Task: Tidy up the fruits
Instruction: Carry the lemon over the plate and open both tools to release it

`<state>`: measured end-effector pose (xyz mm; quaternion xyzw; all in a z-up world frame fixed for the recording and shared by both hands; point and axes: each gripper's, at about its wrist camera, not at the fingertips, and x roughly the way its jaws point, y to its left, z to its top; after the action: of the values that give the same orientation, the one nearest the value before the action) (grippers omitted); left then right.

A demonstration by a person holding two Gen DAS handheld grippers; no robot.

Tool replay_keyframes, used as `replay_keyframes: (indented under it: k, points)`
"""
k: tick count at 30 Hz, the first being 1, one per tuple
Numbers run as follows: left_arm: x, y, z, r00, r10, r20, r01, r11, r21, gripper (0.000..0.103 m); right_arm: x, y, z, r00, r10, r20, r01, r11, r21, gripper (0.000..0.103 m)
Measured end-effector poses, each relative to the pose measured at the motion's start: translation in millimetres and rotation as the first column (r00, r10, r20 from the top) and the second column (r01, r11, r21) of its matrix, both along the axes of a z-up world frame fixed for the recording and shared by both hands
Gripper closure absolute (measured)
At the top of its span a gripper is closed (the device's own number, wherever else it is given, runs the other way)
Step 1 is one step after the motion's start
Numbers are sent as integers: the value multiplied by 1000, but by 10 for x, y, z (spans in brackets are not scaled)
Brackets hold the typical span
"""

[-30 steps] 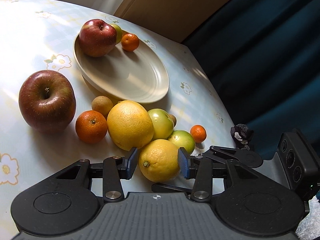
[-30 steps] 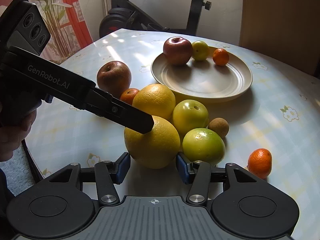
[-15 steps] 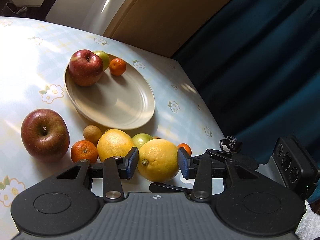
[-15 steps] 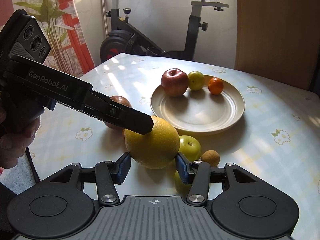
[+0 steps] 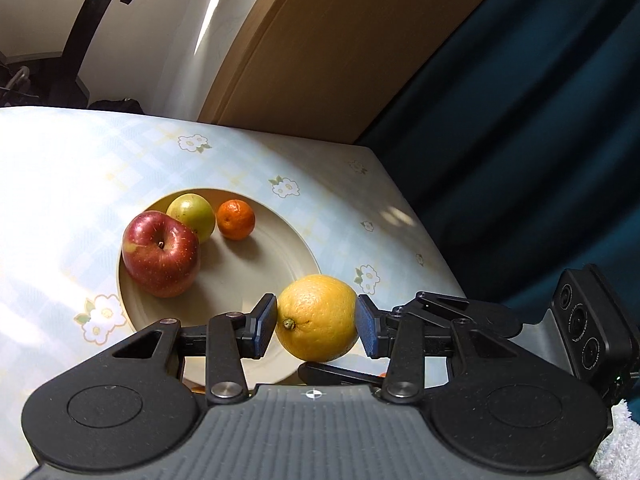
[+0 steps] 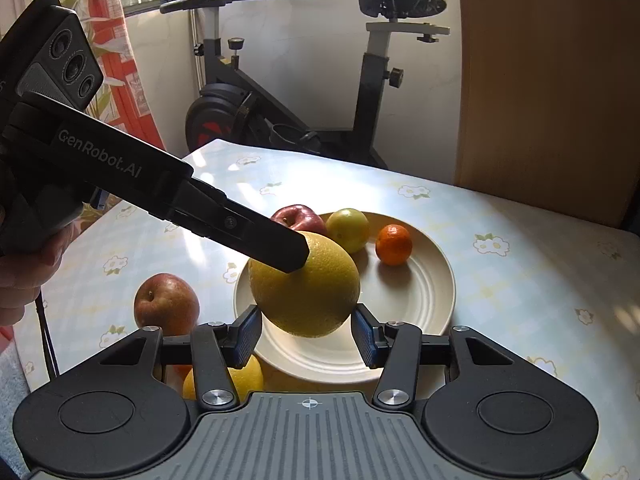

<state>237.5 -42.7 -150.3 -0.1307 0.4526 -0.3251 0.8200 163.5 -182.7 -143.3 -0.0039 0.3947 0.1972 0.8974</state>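
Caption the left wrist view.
Both grippers clamp one yellow citrus above the plate holding three fruits.

Desk (image 6: 520,280) has a pale checked cloth with little flowers. Sitting right on it: a cream plate (image 6: 432,292), a red apple (image 6: 166,304), plus some citrus (image 6: 246,376) partly hidden near the front edge.

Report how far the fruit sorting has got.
Done: a red apple, a green fruit and a mandarin sit on the plate. In hand: both tongs, left and right, grip one yellow citrus above it. Left: another apple and citrus on the table.
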Motion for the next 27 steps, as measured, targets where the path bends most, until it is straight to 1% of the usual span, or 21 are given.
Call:
replay_keyframes:
  k: [6,9,15,19,27]
  points:
    - [395,-150,-177,999,20,-34,-18,998,65,58,370,-82,-273,999,1,-46,0,1000,6,57]
    - [541,-174,-281,998,36,-57,-31,996,86,58,517,-94,-390,998,13,-63,-13,1000,-3,57]
    - [800,-207,-437,993,76,-88,-65,990,126,58,727,-80,-553,997,29,-71,-31,999,-31,57]
    - [891,-236,-409,994,80,-71,-70,988,138,60,776,-83,-567,997,31,-67,-34,999,-36,57]
    - [807,-81,-257,992,121,-26,-117,986,119,61,794,-20,-541,998,13,-60,-17,998,-62,57]
